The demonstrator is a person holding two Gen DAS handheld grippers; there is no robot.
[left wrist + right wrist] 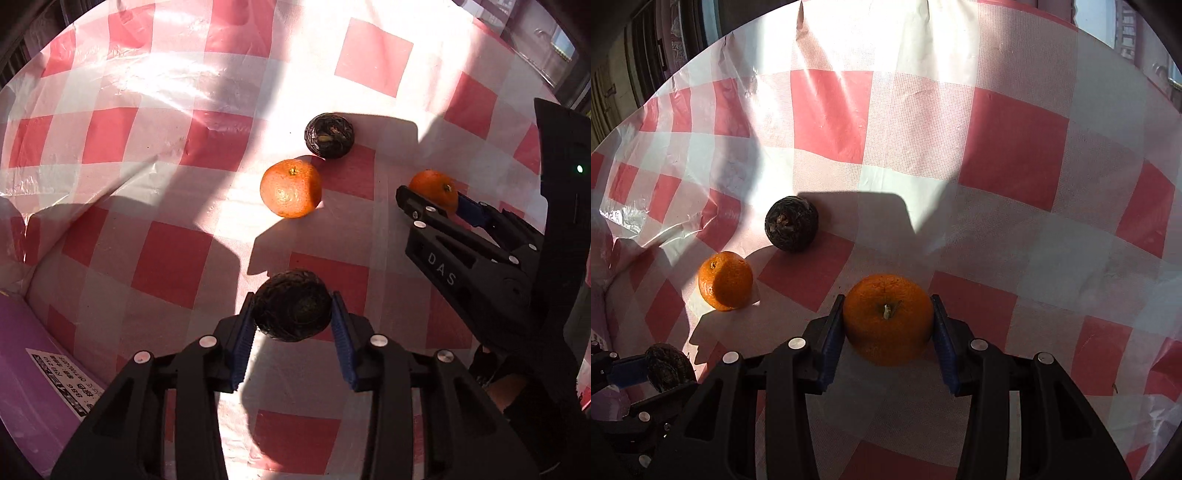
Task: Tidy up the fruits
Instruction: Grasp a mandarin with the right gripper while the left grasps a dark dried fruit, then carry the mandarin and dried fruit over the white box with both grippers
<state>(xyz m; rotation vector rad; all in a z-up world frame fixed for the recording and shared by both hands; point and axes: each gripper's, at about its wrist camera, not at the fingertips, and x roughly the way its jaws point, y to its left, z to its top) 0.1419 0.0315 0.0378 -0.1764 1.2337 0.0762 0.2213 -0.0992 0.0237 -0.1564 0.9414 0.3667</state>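
Two hand-held grippers clamped, left hand-held gripper [293, 314] on dark wrinkled fruit [291, 305], right hand-held gripper [888, 319] on orange [888, 319] (undersides hidden)

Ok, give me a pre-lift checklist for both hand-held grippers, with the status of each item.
1. Left hand-held gripper closed on the dark wrinkled fruit, pads touching both sides: ok.
2. Right hand-held gripper closed on the orange, centred between the pads: ok.
3. Loose orange and loose dark fruit lying apart from both grippers: ok.
4. The two grippers clear of each other: ok.
5. Destination for the fruits in view: cannot tell; only the checked tablecloth and a purple box edge show.
6. Held fruits already off the cloth: cannot tell.
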